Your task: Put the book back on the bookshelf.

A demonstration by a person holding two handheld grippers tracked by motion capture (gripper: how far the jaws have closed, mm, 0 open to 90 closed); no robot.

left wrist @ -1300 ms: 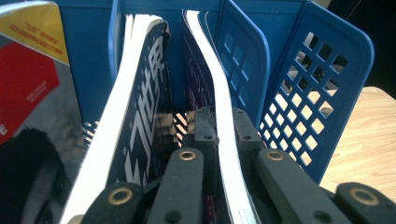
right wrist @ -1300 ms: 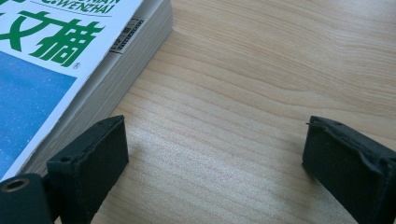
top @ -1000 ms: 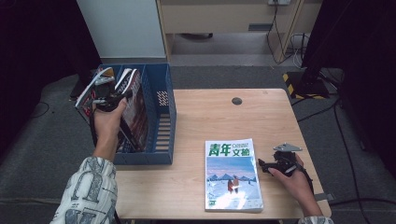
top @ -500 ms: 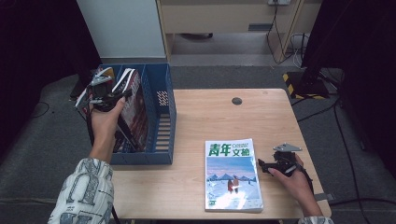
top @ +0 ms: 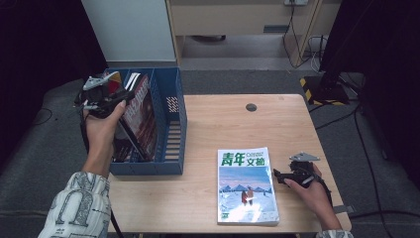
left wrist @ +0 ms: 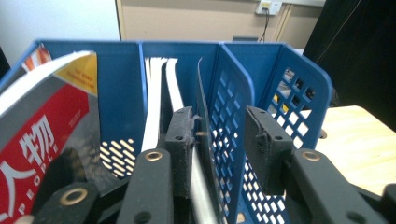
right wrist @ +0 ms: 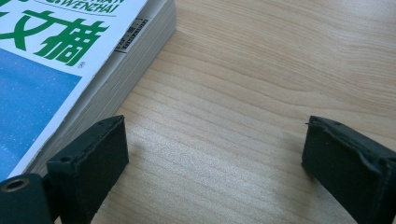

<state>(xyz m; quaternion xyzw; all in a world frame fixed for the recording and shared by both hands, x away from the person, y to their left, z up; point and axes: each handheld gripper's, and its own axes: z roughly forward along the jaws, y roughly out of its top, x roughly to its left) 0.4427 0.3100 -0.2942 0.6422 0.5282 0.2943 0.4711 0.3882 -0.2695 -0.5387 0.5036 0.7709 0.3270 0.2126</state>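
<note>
at the left of the high view the left gripper is held up over the near-left corner of the blue file rack, which stands at the left edge of the wooden table. from above its jaws are too small to read; the left gripper view shows them released, with a gap between them and nothing inside, the left jaw just in front of a thin blue divider. that view also shows white page edges standing in the middle compartment and a red-covered magazine leaning at the left of the frame, details the high view gives only as dark covers tilted in the rack.

lower centre of the high view, the blue-and-white magazine with green characters lies flat on the table, near its front edge. just to its right the right gripper rests low on the wood in the person's hand. the right gripper view shows its jaws spread wide and empty, the left jaw just beside the stacked page edges of the magazine, bare wood grain between them.

a small dark round hole sits near the table's far edge. beyond are grey floor, a pale cabinet and cables at the upper right.
</note>
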